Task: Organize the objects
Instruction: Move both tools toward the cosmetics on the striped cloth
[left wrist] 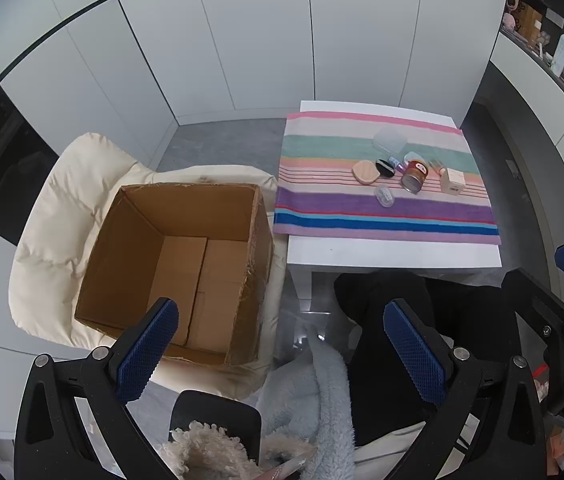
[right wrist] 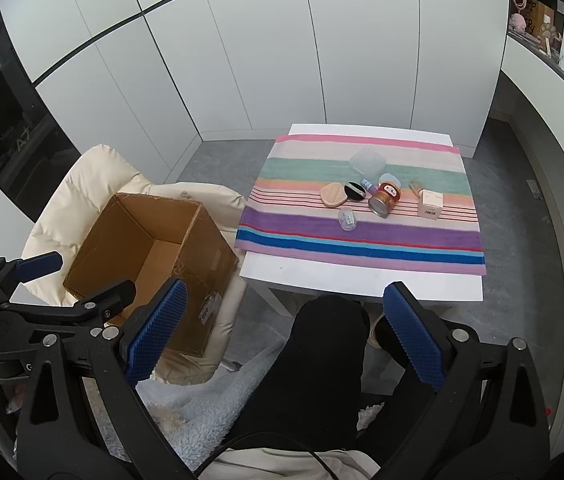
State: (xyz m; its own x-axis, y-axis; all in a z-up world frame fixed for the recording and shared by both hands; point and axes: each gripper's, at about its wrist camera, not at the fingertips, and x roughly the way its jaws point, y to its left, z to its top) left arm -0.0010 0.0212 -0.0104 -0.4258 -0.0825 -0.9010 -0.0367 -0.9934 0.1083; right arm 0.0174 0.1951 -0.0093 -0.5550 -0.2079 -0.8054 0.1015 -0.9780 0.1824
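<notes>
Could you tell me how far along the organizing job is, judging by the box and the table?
Nothing looks done yet: the cardboard box on the cream chair is empty. Nothing is in hand either; the left tool and right tool both hang open with nothing between their fingers. Everything is left: the can, tan compact, black puff, small carton and clear cases sit on the striped cloth.

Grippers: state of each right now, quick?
Left gripper: open, nothing between its fingers.
Right gripper: open, nothing between its fingers.
</notes>
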